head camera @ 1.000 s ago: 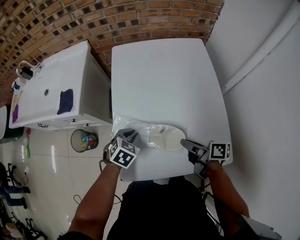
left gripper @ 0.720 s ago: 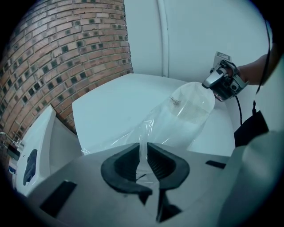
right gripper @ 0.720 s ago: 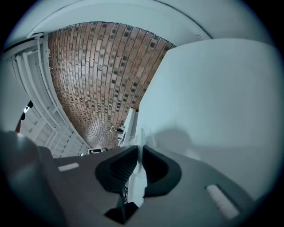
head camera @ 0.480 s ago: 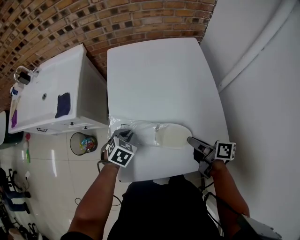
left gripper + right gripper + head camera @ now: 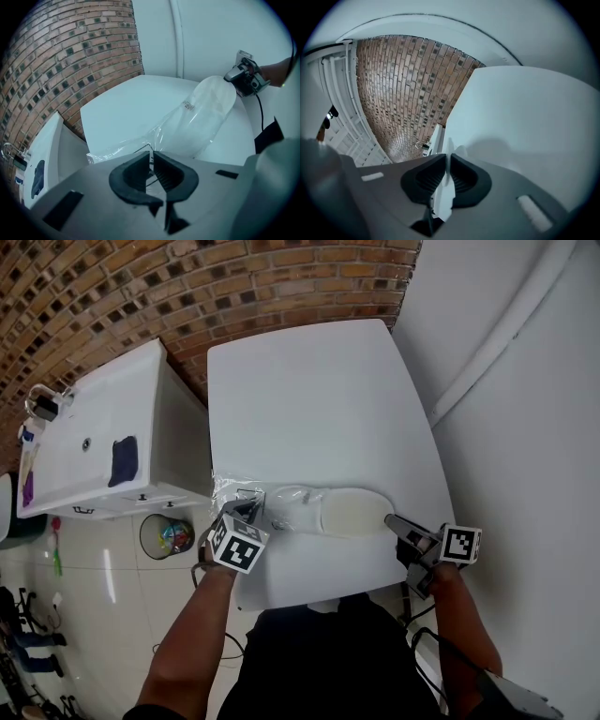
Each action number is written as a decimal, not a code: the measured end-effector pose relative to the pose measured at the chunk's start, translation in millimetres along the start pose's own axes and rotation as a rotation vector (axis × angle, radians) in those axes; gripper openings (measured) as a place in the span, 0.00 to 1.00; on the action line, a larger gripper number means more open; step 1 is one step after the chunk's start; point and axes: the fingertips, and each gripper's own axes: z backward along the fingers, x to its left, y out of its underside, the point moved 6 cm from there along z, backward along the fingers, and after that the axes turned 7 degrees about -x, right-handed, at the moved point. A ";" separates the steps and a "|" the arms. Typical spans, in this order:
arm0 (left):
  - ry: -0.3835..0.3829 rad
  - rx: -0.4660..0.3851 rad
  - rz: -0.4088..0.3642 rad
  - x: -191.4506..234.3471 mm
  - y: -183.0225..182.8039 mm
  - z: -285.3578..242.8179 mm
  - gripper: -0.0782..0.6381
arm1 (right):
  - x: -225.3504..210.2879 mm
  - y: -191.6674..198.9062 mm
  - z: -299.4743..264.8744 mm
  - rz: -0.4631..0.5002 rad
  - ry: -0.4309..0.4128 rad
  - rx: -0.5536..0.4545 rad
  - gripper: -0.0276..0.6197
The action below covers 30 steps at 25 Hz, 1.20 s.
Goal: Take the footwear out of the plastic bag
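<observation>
Shows the slipper (image 5: 354, 513) lying left to right near the front edge of the table (image 5: 319, 409), half out of the plastic bag (image 5: 284, 504), right gripper (image 5: 391, 519) pinching its right end, left gripper (image 5: 253, 510) closing on the bag's left end

The jaws of the right gripper (image 5: 446, 158) hide most of the flat white slipper (image 5: 443, 193) they clamp. The slipper's other end blurs under the crinkled clear plastic bag (image 5: 231, 486); the round bin (image 5: 166, 535) beyond holds unidentifiable small things.
</observation>
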 end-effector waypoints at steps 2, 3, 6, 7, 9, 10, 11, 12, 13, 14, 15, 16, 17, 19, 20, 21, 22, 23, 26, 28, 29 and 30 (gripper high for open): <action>-0.007 0.007 0.001 2.9 -0.1 -1.1 0.15 | 0.1 -3.5 4.9 0.000 0.003 -0.012 0.09; -0.011 0.011 0.002 4.3 0.0 -1.7 0.15 | 0.0 -4.9 7.9 -0.005 0.007 -0.018 0.09; -0.026 0.029 0.006 8.2 2.3 -3.1 0.14 | -1.3 -9.3 20.7 -0.021 0.029 -0.038 0.09; -0.030 0.034 0.010 10.0 3.5 -3.3 0.14 | -0.8 -11.2 25.1 -0.020 0.032 -0.045 0.09; -0.038 0.042 0.021 14.3 6.5 -3.3 0.14 | 0.9 -14.8 33.3 -0.009 0.033 -0.057 0.09; -0.042 0.046 0.027 16.5 8.3 -3.4 0.14 | 1.5 -16.4 37.2 0.000 0.033 -0.061 0.09; -0.048 0.051 0.035 18.7 10.5 -3.8 0.14 | 1.3 -17.4 41.0 0.006 0.037 -0.065 0.09; -0.054 0.056 0.043 21.0 12.8 -4.4 0.14 | 0.3 -17.9 45.0 0.006 0.044 -0.070 0.09; -0.060 0.062 0.050 23.3 15.2 -5.2 0.13 | -1.2 -18.3 49.1 0.002 0.052 -0.076 0.09; -0.066 0.067 0.057 25.4 17.4 -5.8 0.13 | -2.5 -18.6 53.1 -0.002 0.059 -0.082 0.09; -0.070 0.073 0.064 27.3 19.3 -6.0 0.13 | -3.2 -19.1 57.0 -0.003 0.065 -0.087 0.09; -0.073 0.077 0.069 29.4 20.9 -6.0 0.13 | -3.5 -19.5 60.4 -0.003 0.068 -0.091 0.09; -0.077 0.080 0.073 31.5 21.9 -5.8 0.13 | -3.5 -19.8 63.3 -0.002 0.071 -0.094 0.09; -0.085 0.083 0.077 36.0 23.3 -5.5 0.13 | -3.8 -20.2 68.3 0.000 0.077 -0.099 0.09; -0.090 0.084 0.079 38.2 23.8 -5.3 0.13 | -4.2 -20.4 70.7 0.000 0.080 -0.102 0.09; -0.094 0.085 0.082 40.4 24.1 -5.2 0.13 | -4.4 -20.6 73.0 -0.004 0.080 -0.108 0.09; -0.099 0.086 0.085 42.7 24.4 -5.0 0.13 | -4.1 -20.8 75.3 -0.017 0.075 -0.118 0.09; -0.103 0.088 0.088 45.0 24.8 -4.9 0.13 | -2.7 -21.1 77.7 -0.037 0.060 -0.133 0.09; -0.119 0.091 0.096 52.9 24.6 -4.9 0.13 | 9.1 -24.7 85.1 -0.081 -0.014 -0.178 0.09; -0.127 0.091 0.101 58.5 22.2 -5.4 0.12 | 19.4 -28.1 90.8 -0.085 -0.052 -0.197 0.09; -0.132 0.092 0.104 61.0 20.7 -6.2 0.12 | 24.1 -29.5 94.0 -0.081 -0.066 -0.203 0.09; -0.135 0.096 0.108 63.2 19.4 -7.6 0.12 | 28.2 -30.7 97.4 -0.076 -0.076 -0.208 0.09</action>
